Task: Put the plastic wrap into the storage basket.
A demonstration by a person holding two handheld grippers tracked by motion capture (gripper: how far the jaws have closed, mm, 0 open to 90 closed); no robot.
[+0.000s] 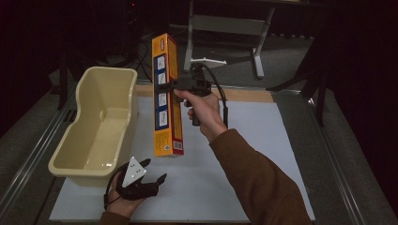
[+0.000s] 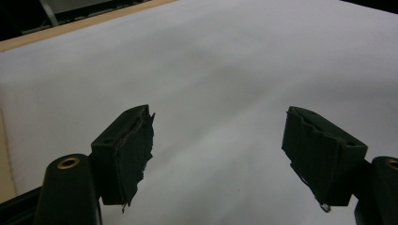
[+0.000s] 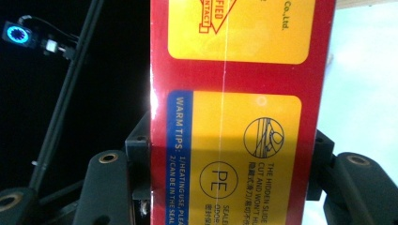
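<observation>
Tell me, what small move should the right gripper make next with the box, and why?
Probably carry the box left, over the tub. The right gripper is clamped on the box, holding it upright above the mat; the tub beside it is open, and the left gripper rests open.

We see a dim room with black surroundings. A white tabletop point(image 1: 244, 154) with a pale wooden strip point(image 1: 244, 95) along its far edge sits in a grey metal frame point(image 1: 28, 154). Beyond it stand a grey stand point(image 1: 225, 23) and cables on a grey floor point(image 1: 286, 65). A blue ring light point(image 3: 16, 33) glows in darkness.
</observation>
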